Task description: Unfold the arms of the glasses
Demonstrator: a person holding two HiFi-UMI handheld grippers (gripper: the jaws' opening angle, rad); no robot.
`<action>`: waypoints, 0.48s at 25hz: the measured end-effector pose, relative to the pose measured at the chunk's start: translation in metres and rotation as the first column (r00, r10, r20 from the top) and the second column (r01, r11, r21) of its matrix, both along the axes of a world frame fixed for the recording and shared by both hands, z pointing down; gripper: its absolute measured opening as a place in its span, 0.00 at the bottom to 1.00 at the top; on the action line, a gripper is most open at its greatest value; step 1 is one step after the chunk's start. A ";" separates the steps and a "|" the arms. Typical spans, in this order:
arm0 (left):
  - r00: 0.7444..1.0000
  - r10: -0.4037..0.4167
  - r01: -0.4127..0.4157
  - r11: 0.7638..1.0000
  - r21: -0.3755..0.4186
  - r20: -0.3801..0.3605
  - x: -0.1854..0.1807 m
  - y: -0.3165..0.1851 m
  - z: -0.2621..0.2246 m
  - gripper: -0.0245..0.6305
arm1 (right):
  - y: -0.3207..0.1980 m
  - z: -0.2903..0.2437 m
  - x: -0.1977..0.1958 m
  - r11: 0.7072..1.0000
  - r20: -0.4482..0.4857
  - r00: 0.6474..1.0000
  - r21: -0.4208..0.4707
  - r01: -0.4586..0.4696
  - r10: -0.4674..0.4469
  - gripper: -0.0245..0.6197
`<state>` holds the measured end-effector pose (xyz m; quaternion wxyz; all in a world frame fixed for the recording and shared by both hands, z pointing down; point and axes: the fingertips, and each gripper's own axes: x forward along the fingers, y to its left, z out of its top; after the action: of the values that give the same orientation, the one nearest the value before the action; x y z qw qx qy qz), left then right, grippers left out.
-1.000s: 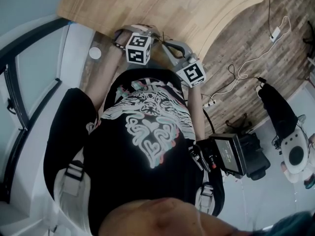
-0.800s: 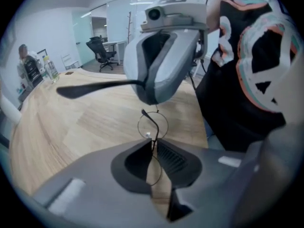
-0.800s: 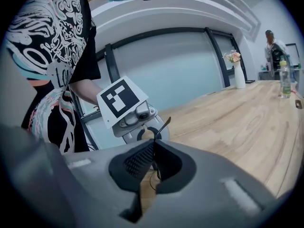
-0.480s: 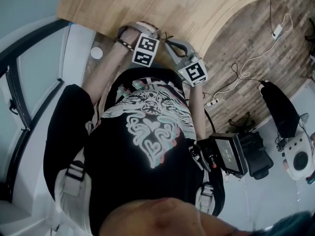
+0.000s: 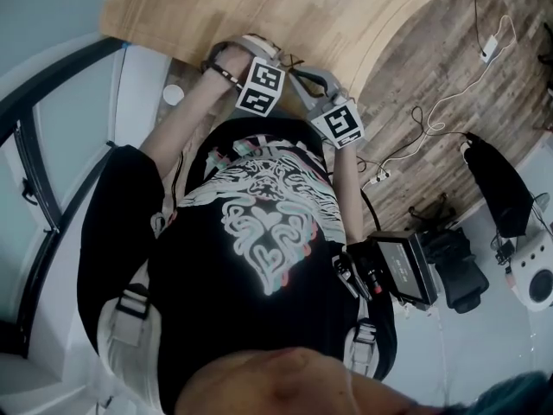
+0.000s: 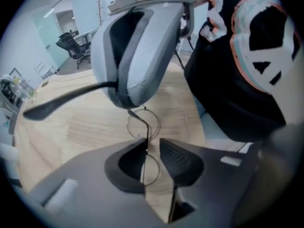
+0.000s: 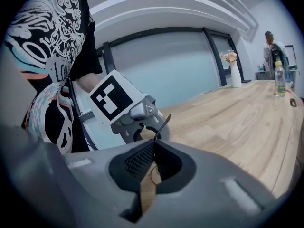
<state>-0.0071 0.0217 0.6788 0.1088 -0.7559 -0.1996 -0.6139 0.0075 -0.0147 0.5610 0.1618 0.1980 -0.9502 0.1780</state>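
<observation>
Left tongs (image 6: 153,148) with glasses (image 6: 147,137) further right

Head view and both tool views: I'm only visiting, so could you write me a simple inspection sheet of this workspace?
Surface: light wooden table with a curved edge.
Job's things: round wire glasses, held up over the table; one temple arm sticks out sideways.
Clutter: bottle and vase of flowers, far along the table.
Tools: left tool shut on the glasses' frame; right tool shut on the temple arm.
Cables: white adapter with leads on the plank floor; nothing seen on the table.
Surroundings: glass wall, office chairs, another person far off.
</observation>
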 end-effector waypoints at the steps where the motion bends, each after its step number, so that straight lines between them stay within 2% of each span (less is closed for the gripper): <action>1: 1.000 -0.002 0.002 1.000 0.005 -0.001 0.001 -0.001 0.000 0.13 | -0.001 0.000 0.001 1.000 -0.002 1.000 -0.002 -0.002 0.002 0.04; 6: 0.997 -0.061 0.063 0.997 0.038 -0.038 0.002 -0.009 -0.001 0.14 | -0.002 -0.002 0.001 1.000 -0.007 1.000 0.000 -0.019 0.019 0.04; 8: 0.995 -0.085 0.087 0.995 0.043 -0.048 0.000 -0.010 -0.002 0.04 | -0.001 -0.002 -0.001 1.000 -0.006 1.000 0.011 -0.018 0.018 0.04; 12: 0.995 -0.090 0.091 0.995 0.035 -0.048 0.002 -0.011 -0.001 0.04 | -0.002 -0.002 0.002 0.999 0.001 1.000 0.016 -0.030 0.030 0.04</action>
<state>-0.0055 0.0110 0.6774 0.0997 -0.7761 -0.1510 -0.6041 0.0095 -0.0167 0.5594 0.1571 0.2136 -0.9486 0.1730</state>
